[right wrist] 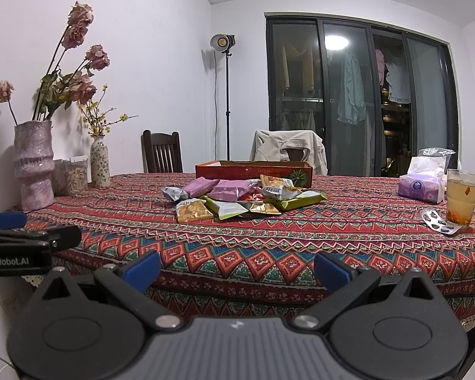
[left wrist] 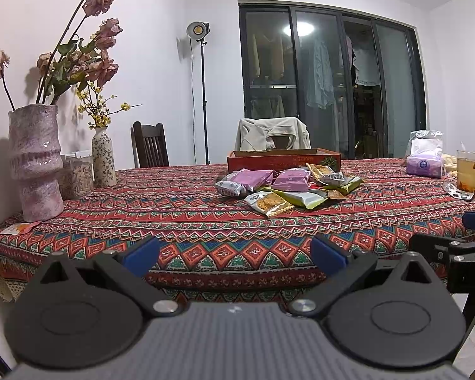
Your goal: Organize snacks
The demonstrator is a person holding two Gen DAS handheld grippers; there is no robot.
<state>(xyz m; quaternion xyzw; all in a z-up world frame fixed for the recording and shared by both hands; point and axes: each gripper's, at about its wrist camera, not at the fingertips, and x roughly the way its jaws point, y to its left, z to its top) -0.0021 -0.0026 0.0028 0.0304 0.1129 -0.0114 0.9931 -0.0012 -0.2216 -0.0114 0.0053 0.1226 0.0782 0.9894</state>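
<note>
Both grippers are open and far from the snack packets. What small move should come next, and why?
Probably bring the right gripper forward over the patterned tablecloth to the nearest yellow cracker packet. Both it and the left gripper are open, holding nothing; the packets lie loose before the shallow red cardboard box.

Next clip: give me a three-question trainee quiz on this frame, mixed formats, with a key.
1. True or false: the left gripper is shut on a snack.
2. Where do the snack packets lie? A) inside the red box B) on the tablecloth in front of it C) beside the pink vase
3. Fill in: right of the tissue pack stands a ____ of drink.

Key: 1 false; 2 B; 3 glass.
</note>
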